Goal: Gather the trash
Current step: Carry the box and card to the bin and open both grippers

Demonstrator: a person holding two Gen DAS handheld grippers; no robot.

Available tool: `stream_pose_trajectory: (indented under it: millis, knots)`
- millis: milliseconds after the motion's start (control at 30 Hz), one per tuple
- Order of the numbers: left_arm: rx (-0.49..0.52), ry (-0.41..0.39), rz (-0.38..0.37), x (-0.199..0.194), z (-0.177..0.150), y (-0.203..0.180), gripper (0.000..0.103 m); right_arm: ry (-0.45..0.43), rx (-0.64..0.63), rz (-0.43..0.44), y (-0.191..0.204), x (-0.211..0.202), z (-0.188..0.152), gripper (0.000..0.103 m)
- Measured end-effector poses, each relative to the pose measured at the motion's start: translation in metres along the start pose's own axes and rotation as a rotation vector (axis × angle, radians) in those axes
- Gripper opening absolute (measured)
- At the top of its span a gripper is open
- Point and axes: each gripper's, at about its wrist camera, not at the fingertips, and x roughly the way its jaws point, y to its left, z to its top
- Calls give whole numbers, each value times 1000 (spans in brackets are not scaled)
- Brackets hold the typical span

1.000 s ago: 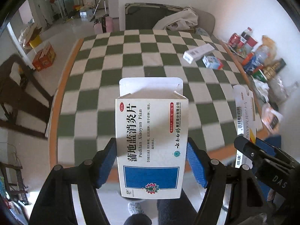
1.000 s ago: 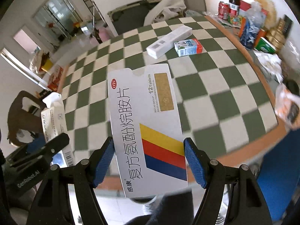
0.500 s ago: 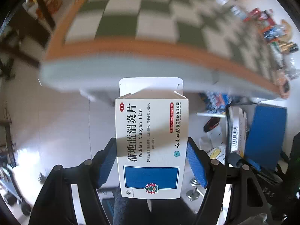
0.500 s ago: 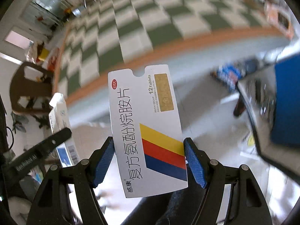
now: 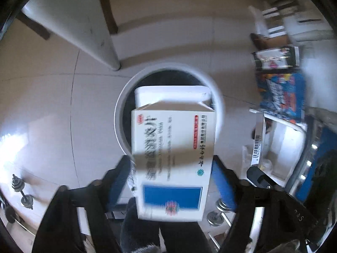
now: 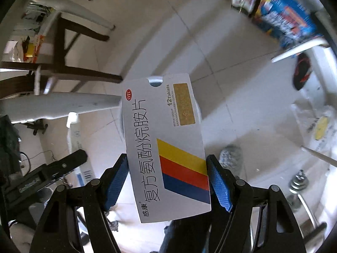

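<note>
My left gripper (image 5: 171, 181) is shut on a white medicine box with a blue panel (image 5: 172, 158), its top flap open, held over a round white bin with a dark inside (image 5: 126, 97) on the floor. My right gripper (image 6: 168, 179) is shut on a silver medicine box with yellow, red and blue stripes (image 6: 164, 145). The bin rim (image 6: 198, 109) barely shows behind that box. The left gripper (image 6: 52, 170) also shows at the left of the right wrist view, and the right gripper (image 5: 273, 189) at the right of the left wrist view.
A white table leg (image 5: 84, 27) stands on the tiled floor beyond the bin. A blue printed package (image 5: 282, 94) and clutter lie to the right. Dumbbells (image 5: 21, 191) lie at the lower left. Dark wooden chair legs (image 6: 63, 63) stand to the left.
Both grippers have swung down from the checkered table to the floor, still holding their boxes. The left box is now over the round bin.
</note>
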Motion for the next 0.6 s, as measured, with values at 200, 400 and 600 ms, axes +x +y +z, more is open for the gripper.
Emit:
stream_pose_trajectory:
  millis: [200, 400, 600]
  knots:
    - [14, -40, 97, 30, 6, 14, 102, 50, -48, 6, -6, 81, 22, 77]
    - [0, -107, 180, 16, -7, 31, 102, 57, -97, -41, -3, 96, 25, 103]
    - [13, -114, 208, -10, -21, 29, 102, 12, -155, -165, 8, 71, 21, 103]
